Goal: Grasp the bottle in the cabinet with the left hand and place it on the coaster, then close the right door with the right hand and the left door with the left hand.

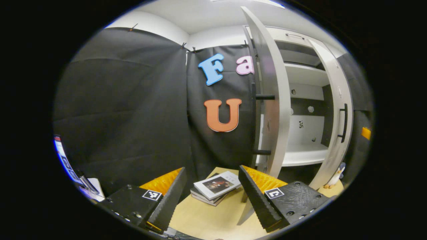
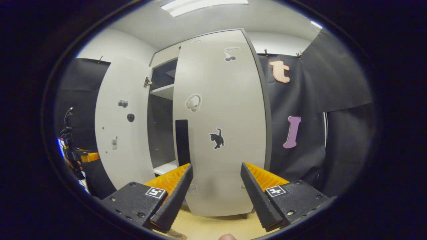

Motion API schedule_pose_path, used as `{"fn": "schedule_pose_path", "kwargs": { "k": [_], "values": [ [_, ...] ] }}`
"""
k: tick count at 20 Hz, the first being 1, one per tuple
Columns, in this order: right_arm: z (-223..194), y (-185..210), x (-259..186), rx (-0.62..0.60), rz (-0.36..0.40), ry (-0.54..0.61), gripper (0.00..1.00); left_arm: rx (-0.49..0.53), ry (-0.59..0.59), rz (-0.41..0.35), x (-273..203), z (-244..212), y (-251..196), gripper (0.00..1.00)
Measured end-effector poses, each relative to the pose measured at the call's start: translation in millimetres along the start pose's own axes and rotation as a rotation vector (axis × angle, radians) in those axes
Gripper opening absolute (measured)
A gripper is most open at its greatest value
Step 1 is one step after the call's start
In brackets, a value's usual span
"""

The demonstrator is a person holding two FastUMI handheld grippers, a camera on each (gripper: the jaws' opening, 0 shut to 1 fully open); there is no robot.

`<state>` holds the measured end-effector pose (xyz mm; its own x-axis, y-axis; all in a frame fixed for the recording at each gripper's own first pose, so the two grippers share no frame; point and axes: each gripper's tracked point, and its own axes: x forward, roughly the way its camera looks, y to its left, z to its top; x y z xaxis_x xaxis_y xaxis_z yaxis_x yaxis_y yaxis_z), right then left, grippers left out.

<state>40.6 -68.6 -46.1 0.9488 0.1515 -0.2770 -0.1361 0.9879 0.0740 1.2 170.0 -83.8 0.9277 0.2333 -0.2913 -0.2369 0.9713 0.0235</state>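
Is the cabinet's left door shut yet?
No. In the left gripper view the left door stands swung out, with bare shelves showing behind it.

Staged recording booth, not a lived-in home: black cloth wall point(image 1: 133, 110) clipped up around a white cabinet point(image 1: 305, 100) with sticker-decorated doors point(image 2: 218, 126), wooden table point(image 1: 206, 216), stacked books point(image 1: 215, 188), ceiling strip light point(image 2: 203, 6).

Bright ceiling light point(image 2: 203, 6) overhead, sharp centres, strong fisheye bending toward the edges.
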Motion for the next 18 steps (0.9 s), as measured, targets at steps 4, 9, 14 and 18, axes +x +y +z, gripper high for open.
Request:
{"fn": "schedule_pose_path", "kwargs": {
  "k": [4,9,14,18],
  "values": [
    [-2,-21,-16,0.015,-0.059,0.008,0.95,-0.001,-0.011,0.0,14,15,6,0.97],
    [-4,-41,-35,0.029,-0.112,0.015,0.94,-0.032,-0.01,-0.055,25,27,-3,0.98],
    [-4,-59,-48,0.042,-0.159,0.006,0.94,-0.042,-0.009,-0.087,24,28,-11,0.9],
    [-4,-60,-50,0.059,-0.162,0.009,0.94,0.006,-0.011,-0.112,25,30,-14,0.92]
  ]
}}
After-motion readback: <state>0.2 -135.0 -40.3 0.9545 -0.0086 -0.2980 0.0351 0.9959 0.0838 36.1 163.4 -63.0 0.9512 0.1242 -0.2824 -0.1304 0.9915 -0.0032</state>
